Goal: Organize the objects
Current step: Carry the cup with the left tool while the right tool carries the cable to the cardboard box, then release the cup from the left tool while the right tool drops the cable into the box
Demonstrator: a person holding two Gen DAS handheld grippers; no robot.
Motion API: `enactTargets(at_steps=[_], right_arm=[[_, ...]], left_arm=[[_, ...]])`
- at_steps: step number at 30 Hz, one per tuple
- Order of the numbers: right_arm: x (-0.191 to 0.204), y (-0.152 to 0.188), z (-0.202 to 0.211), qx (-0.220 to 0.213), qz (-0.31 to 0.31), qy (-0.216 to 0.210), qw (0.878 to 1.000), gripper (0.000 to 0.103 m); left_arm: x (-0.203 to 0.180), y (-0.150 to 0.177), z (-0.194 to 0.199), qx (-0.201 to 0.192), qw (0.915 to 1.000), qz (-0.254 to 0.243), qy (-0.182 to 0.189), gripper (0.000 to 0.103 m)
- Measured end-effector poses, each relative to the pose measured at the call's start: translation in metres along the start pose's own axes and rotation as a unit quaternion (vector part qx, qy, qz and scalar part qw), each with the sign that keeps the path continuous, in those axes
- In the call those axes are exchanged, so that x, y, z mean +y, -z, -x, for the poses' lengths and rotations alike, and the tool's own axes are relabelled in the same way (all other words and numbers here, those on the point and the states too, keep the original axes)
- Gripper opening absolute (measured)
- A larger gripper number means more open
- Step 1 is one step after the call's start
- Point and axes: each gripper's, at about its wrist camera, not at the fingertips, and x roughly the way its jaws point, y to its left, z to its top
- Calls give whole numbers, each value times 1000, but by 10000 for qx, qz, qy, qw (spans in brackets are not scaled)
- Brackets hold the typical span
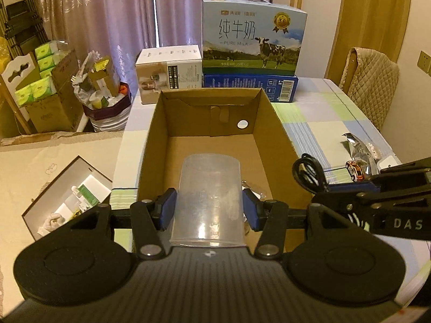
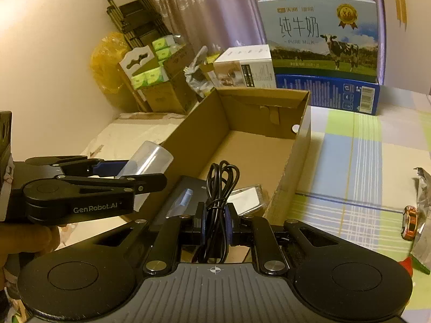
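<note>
An open cardboard box (image 1: 266,123) (image 2: 301,145) lies on the checked tablecloth. My left gripper (image 1: 208,210) is shut on a clear plastic measuring cup (image 1: 208,199) (image 2: 146,161), held on its side over the box's near end. My right gripper (image 2: 215,220) (image 1: 350,188) is shut on a coiled black cable (image 2: 219,188) (image 1: 309,173), above the box's near right corner. Inside the box lie a dark flat item (image 2: 183,191) and a clear wrapped packet (image 2: 247,197).
A milk carton box (image 1: 253,35) on a blue box (image 1: 250,84) and a white box (image 1: 168,72) stand behind the cardboard box. A toy car (image 1: 355,171) (image 2: 409,222) and a foil bag (image 1: 359,148) lie at right. An open white box (image 1: 67,196) sits left.
</note>
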Motion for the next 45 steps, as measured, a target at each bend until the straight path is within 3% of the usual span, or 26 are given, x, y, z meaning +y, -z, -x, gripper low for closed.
enactTargets(at_steps=[4, 15, 22, 23, 26, 27, 36, 45], right_arm=[[-3, 0, -7, 55, -41, 16, 10000, 11], [-10, 3, -13, 92, -129, 58, 9999, 11], [-7, -5, -10, -187, -247, -133, 9994, 11], [-8, -6, -10, -253, -286, -188, 9991, 13], [-12, -8, -7, -422, -452, -145, 9980, 40], [-13, -8, -4, -474, -501, -138, 9975, 41], [-27, 8, 20, -456, -647, 58, 9968, 42], [-27, 40, 63, -548, -603, 265, 9963, 42]], left_arm=[[7, -3, -9, -41, 9997, 196, 127, 56], [17, 7, -4, -84, 9991, 420, 67, 61], [23, 11, 1, -112, 9985, 531, 13, 61], [24, 11, 2, -120, 9985, 543, 2, 61], [25, 12, 3, -123, 9983, 571, -32, 61], [25, 12, 3, -123, 9982, 579, -37, 61], [14, 22, 13, -124, 9975, 693, -8, 62], [-25, 33, 36, -164, 9974, 694, 66, 66]])
